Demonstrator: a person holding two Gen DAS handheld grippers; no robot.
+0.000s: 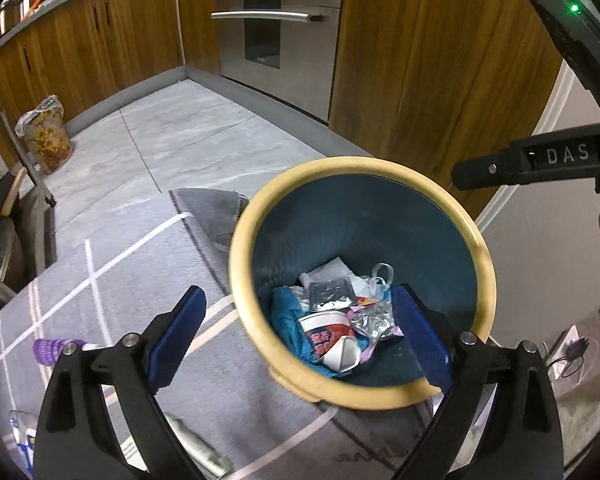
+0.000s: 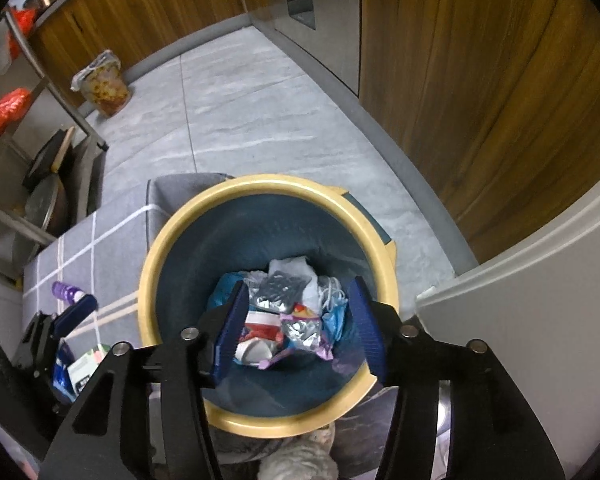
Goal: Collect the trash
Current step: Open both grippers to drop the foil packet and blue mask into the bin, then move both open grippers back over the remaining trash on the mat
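Above the bin [image 2: 268,420], your right gripper [image 2: 298,320] hangs with its jaws parted and nothing between the pads; the wrappers [image 2: 300,332] you see past them lie loose at the bottom of the bin. Your left gripper [image 1: 300,336] is spread wide over the near-left rim of the bin, one finger outside it and one over the inside, and it holds nothing either.

The drop looks done, so the job now is the next pick. Beside the bin, on the grey rug [image 1: 112,280] to its left, lies a purple bottle [image 2: 66,292]; nearer to you than that sit a green-and-white packet [image 2: 86,364] and a blue-and-white one [image 2: 62,374]. Lift clear of the rim before you swing across, or you may tip the bin. Come down on the bottle across its narrow side, jaws wide, and close only once both pads flank it.

Much stays unclear. The packets are half covered by the left gripper in the right view and cut off by the frame edge in the left view. What lies under the top layer in the bin is hidden. Something pale and fuzzy just this side of the bin cannot be identified.
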